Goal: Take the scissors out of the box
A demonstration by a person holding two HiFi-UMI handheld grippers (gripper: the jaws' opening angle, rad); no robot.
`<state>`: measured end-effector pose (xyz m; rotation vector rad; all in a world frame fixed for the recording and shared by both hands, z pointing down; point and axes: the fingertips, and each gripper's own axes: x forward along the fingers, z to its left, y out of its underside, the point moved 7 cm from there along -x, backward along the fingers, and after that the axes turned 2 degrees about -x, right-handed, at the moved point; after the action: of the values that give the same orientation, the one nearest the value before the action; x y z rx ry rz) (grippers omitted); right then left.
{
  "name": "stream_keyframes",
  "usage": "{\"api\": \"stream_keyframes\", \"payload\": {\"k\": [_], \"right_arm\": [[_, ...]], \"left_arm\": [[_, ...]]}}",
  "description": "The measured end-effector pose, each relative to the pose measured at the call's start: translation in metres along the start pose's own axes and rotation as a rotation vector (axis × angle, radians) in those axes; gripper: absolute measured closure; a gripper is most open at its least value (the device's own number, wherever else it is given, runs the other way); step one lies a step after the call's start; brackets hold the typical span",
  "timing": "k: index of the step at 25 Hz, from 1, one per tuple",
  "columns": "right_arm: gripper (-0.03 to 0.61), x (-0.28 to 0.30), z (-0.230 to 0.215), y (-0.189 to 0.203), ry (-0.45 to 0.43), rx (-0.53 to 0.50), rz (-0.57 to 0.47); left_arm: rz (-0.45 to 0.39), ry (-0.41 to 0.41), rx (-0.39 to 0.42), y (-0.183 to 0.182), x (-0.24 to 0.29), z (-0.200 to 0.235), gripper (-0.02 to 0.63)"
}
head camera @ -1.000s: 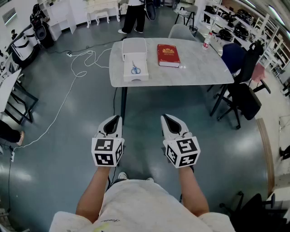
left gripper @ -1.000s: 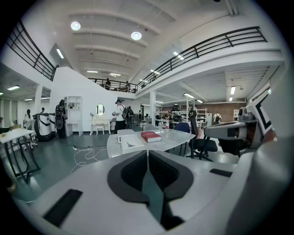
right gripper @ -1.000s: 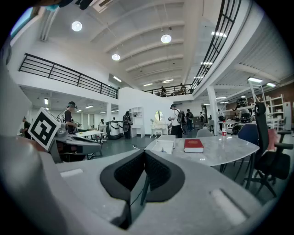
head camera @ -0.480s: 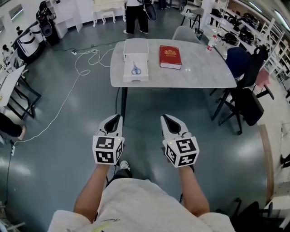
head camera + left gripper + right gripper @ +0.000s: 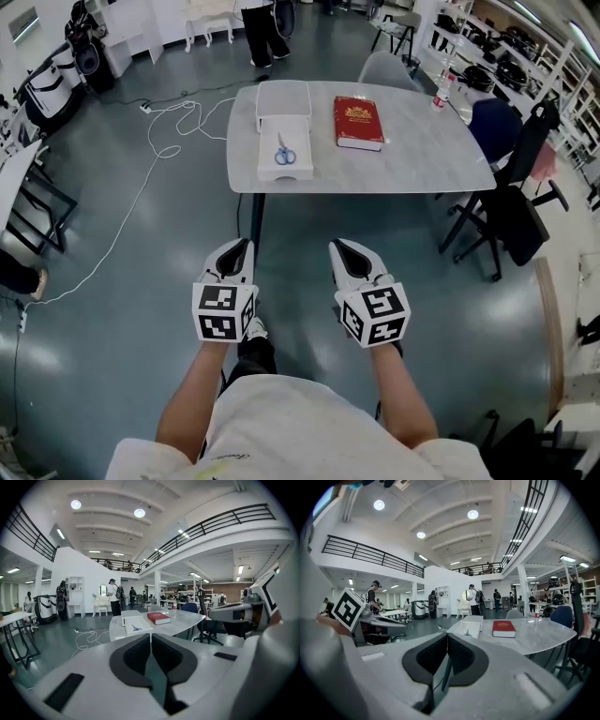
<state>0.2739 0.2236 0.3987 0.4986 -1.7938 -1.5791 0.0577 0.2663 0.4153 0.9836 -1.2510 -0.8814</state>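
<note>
left claw point(image 5: 238, 247) and right claw point(image 5: 341, 247) are both closed and empty, well short of the counter point(image 5: 422, 155) ahead, where light, stiff scissors point(image 5: 283, 151) lie flat in the open box point(image 5: 285, 173), probably best pinched across the blue handles.

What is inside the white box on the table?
Scissors with blue handles lie in the open front part of the box. Nothing else shows there. The rear part is closed on top, so its inside is hidden.
</note>
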Motion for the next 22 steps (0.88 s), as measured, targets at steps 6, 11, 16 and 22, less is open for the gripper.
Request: {"api": "stream_keyframes", "payload": {"k": [6, 11, 16, 22], "right_arm": [[0.572, 0.067, 0.005, -0.019, 0.005, -0.002, 0.035], [0.572, 0.112, 0.002, -0.032, 0.042, 0.009, 0.051], [0.572, 0.146, 0.000, -0.039, 0.078, 0.014, 0.071], [0.572, 0.182, -0.005, -0.044, 0.126, 0.009, 0.090]], "left_arm": [[0.012, 0.020, -0.024, -0.018, 0.043, 0.057, 0.595], [0.016, 0.042, -0.027, -0.033, 0.077, 0.097, 0.595], [0.029, 0.067, -0.033, -0.039, 0.101, 0.128, 0.595], [0.027, 0.110, -0.029, -0.047, 0.133, 0.156, 0.595]]}}
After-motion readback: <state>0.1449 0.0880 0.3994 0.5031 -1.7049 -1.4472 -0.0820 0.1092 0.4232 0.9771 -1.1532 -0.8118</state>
